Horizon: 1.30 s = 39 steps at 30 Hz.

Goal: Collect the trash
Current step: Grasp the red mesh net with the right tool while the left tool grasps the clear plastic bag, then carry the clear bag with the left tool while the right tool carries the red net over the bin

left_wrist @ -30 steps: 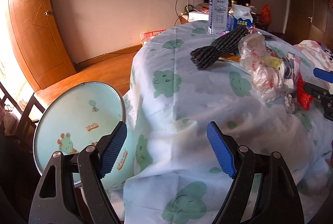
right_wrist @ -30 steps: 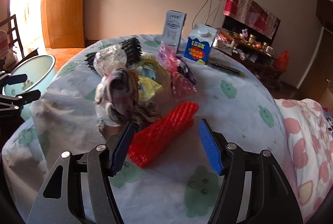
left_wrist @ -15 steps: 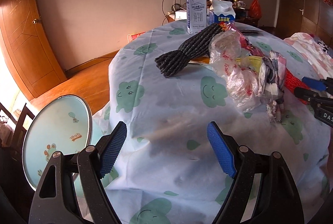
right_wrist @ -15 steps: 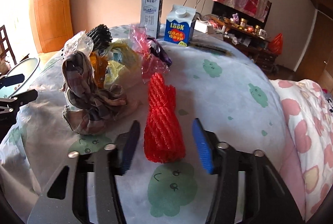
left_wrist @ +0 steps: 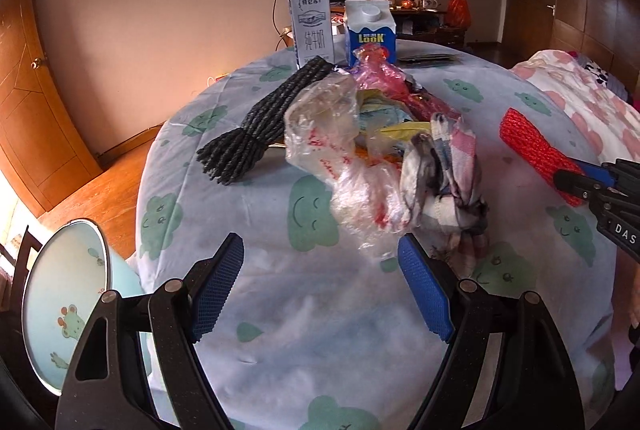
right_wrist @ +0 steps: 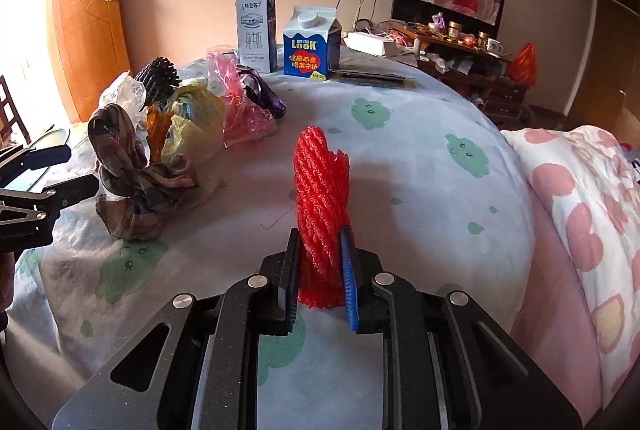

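Note:
A red foam net roll (right_wrist: pixel 320 166) lies on the table's cloud-print cloth (right_wrist: pixel 420 150). My right gripper (right_wrist: pixel 320 232) is closing on the roll's near end, and both pads press its sides. The red foam net roll (left_wrist: pixel 528 142) and the right gripper (left_wrist: pixel 592 178) also show at the right edge of the left wrist view. My left gripper (left_wrist: pixel 318 240) is open with nothing between its pads, just short of a crumpled clear plastic bag (left_wrist: pixel 324 126). A knotted checked cloth (left_wrist: pixel 448 174) lies beside the bag. The left gripper (right_wrist: pixel 56 172) shows at the left of the right wrist view.
A black foam net roll (left_wrist: pixel 264 126), a pink bag (right_wrist: pixel 236 98) and a yellow bag (right_wrist: pixel 192 118) lie in the same pile. Two cartons (left_wrist: pixel 312 26) (left_wrist: pixel 370 30) stand at the far edge. A pale blue bin (left_wrist: pixel 64 302) stands left of the table, a pink quilt (right_wrist: pixel 580 210) right.
My right gripper's jaws closed in from wide apart onto the red net roll, which now points straight away from them. My left gripper swung right, from the bin toward the trash pile.

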Available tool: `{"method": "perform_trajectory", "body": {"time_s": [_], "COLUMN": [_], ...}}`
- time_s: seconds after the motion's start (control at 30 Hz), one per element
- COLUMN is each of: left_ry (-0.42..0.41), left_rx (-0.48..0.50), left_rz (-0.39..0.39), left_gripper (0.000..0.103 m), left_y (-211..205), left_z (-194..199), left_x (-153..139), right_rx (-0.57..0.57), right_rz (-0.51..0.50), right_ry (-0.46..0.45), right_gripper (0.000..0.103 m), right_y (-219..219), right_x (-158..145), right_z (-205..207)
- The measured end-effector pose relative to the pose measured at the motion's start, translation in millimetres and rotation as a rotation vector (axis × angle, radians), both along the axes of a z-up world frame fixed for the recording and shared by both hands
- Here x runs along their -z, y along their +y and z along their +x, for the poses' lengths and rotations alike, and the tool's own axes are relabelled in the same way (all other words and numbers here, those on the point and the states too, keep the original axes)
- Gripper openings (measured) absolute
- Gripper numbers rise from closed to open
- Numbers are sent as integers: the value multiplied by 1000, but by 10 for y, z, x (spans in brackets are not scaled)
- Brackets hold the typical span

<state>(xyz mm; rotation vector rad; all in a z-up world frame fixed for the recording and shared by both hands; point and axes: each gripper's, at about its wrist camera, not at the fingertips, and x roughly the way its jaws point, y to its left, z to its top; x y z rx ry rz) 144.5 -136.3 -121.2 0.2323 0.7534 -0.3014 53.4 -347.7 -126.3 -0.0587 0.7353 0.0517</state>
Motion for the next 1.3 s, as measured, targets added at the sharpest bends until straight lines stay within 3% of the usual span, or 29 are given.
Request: {"method": "perform_trajectory", "body": {"time_s": [0.13, 0.17, 0.2, 0.23, 0.27, 0.37, 0.6, 0.73, 1.3], "left_ry": [26, 39, 61, 80, 95, 107, 19, 31, 8], "left_rx": [21, 30, 51, 69, 83, 85, 32, 0, -91], "left_rz": [-7, -10, -19, -28, -40, -55, 6, 18, -19], "left_gripper": [75, 61, 41, 30, 9, 7, 7, 7, 6], "left_y": [-116, -132, -151, -174, -179, -120, 271, 422, 956], "left_z": [89, 115, 145, 166, 181, 186, 11, 59, -3], "left_x": [67, 90, 115, 139, 151, 129, -108, -79, -151], "right_rx": [-2, -1, -1, -3, -5, -15, -59, -90, -201], "right_rz": [5, 10, 14, 20, 23, 30, 37, 25, 11], "right_ry": [-15, -19, -22, -26, -28, -42, -91, -91, -127], "right_gripper": [19, 19, 19, 19, 19, 19, 19, 19, 19], "right_y": [-23, -28, -30, -30, -24, 3, 166, 334, 860], "right_x": [7, 6, 4, 2, -2, -32, -212, -232, -387], "right_z": [4, 11, 13, 12, 7, -19, -60, -37, 3]}}
